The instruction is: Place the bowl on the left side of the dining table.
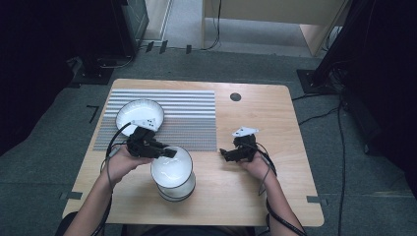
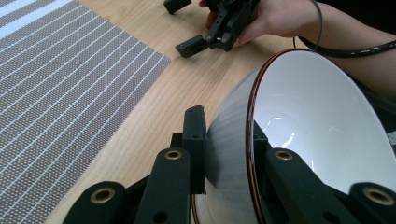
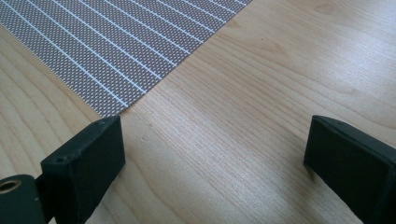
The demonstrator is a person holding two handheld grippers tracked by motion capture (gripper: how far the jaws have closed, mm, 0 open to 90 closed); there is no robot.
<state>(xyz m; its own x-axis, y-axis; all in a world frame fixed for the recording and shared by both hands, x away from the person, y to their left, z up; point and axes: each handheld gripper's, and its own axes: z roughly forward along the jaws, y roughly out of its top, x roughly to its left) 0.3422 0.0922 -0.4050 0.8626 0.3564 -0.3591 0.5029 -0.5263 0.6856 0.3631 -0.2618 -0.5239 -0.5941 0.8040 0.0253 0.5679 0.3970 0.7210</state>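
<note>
At the far left of the wooden counter (image 1: 255,191) lies a grey striped mat (image 1: 192,123), and on its left part sits a white plate (image 1: 135,112), lying flat and partly hidden behind the left hand-held gripper. Just below the plate, the person's left hand (image 1: 120,162) holds the left hand-held gripper (image 1: 166,152), which points to the right. Its jaws are clamped on the rim of a white bowl (image 1: 172,169): in the left gripper view one jaw presses the grey ribbed outside of the bowl (image 2: 322,126) and the other sits inside, against the glossy white wall, with the thin brown rim edge between them. The bowl is tilted, its opening turned up and toward the person. From above it seems to rest on a second bowl (image 1: 178,192) beneath it, near the front edge of the counter, just off the mat's lower right corner; whether the upper one is lifted clear of the lower I cannot tell.

Further right, well apart from the bowls, the right hand (image 1: 255,164) holds the right hand-held gripper (image 1: 223,155) low over bare wood, pointing left toward the bowl. Its jaws stand wide apart with nothing between them; in the right gripper view they frame plain wood, with the corner of the mat (image 3: 116,51) just ahead. Cables trail from both grippers back along the forearms. A small dark round hole (image 1: 235,97) sits in the counter near its far edge, above the right hand.
</note>
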